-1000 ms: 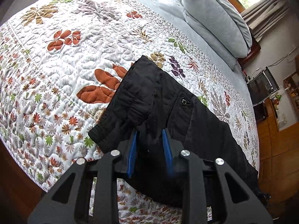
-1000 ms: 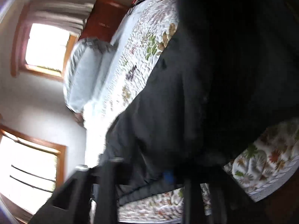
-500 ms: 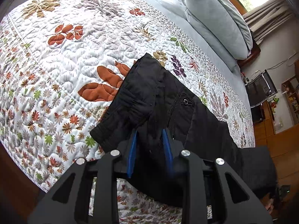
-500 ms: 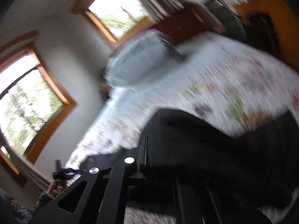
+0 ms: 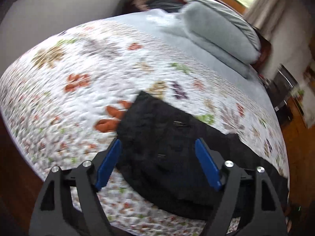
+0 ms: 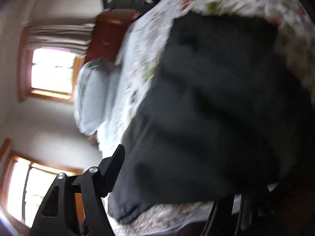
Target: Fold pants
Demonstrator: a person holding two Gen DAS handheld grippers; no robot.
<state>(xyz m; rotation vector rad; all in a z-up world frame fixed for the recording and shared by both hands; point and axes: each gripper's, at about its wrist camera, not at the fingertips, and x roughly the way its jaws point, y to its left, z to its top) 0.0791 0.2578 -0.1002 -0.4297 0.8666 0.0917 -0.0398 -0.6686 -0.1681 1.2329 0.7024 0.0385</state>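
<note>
Black pants (image 5: pixel 167 147) lie on the floral quilt (image 5: pixel 88 78) near the bed's front edge, waistband end toward the left. My left gripper (image 5: pixel 157 153) is open, its blue pads wide apart above the waist part, holding nothing. In the right wrist view the pants (image 6: pixel 216 108) fill most of the blurred, tilted picture. My right gripper (image 6: pixel 177 169) looks open: the left finger (image 6: pixel 112 167) stands clear beside the cloth, the right finger is dark and mostly hidden.
Grey pillows (image 5: pixel 220 29) lie at the head of the bed. A dark wooden headboard (image 6: pixel 110 33) and two bright windows (image 6: pixel 51 70) are behind. A wooden floor (image 5: pixel 299 137) and furniture lie to the right of the bed.
My left gripper has opened and let go of the pants, pulling back a little. The right gripper has swung round fast; its view is blurred, and the pants now lie spread on the quilt.
</note>
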